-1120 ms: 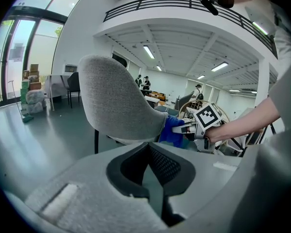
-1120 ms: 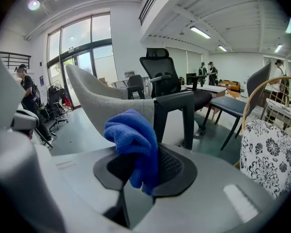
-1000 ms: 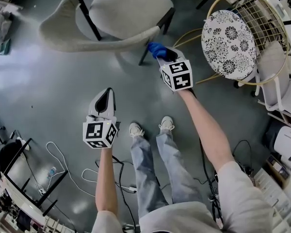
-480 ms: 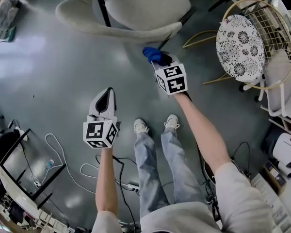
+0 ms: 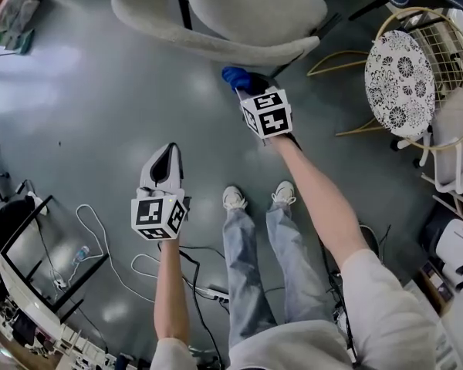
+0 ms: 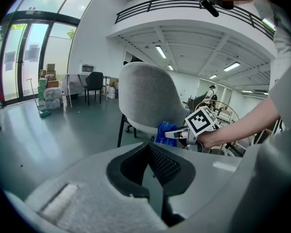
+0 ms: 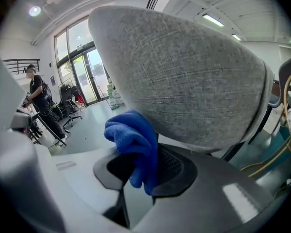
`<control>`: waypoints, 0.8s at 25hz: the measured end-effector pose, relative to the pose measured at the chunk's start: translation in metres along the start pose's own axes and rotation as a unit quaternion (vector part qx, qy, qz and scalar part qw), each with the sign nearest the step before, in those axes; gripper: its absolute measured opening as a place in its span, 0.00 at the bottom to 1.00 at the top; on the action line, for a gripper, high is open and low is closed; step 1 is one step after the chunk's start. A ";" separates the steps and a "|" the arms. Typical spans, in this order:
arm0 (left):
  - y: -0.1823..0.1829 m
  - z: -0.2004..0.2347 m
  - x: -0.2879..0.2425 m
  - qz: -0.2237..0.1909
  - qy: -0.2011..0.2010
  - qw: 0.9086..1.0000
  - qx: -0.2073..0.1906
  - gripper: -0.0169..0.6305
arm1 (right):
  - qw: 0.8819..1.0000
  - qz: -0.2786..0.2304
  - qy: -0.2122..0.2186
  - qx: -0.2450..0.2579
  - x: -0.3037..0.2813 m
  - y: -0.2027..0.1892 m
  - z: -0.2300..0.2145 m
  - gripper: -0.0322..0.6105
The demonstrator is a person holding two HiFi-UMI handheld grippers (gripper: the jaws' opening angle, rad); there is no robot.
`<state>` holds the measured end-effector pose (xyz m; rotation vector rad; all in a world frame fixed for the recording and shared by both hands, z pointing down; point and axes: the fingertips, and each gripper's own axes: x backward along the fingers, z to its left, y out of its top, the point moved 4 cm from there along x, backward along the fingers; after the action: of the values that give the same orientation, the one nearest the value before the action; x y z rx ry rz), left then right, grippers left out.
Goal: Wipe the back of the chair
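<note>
The grey upholstered chair (image 5: 208, 48) stands at the top of the head view, its curved back facing me. My right gripper (image 5: 243, 85) is shut on a bunched blue cloth (image 5: 234, 75), just below the rim of the chair's back. In the right gripper view the cloth (image 7: 136, 140) hangs from the jaws right under the grey fabric back (image 7: 184, 76); whether they touch I cannot tell. My left gripper (image 5: 167, 154) hangs lower left over bare floor, shut and holding nothing. From the left gripper view I see the chair (image 6: 148, 98) and the cloth (image 6: 163, 132).
A round chair with a flowered seat and gold wire frame (image 5: 405, 83) stands at the right. Cables (image 5: 139, 260) lie on the floor by my feet (image 5: 258, 197). Dark stands (image 5: 31, 268) fill the lower left. A person (image 7: 36, 96) stands far off by office chairs.
My right gripper with the blue cloth has moved up and forward, closer to the chair's back. The left gripper has stayed about where it was.
</note>
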<state>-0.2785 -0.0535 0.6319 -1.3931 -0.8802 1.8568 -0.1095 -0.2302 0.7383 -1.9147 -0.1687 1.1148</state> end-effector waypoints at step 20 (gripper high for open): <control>0.008 -0.033 -0.023 0.008 -0.018 1.000 -0.014 0.03 | 1.000 0.014 -0.028 -0.003 0.022 -0.010 -0.061 0.21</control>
<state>-0.2425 -0.0728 0.6308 -1.3921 -0.9190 1.8929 -0.0474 -0.2512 0.7442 -1.8976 -0.1765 1.1887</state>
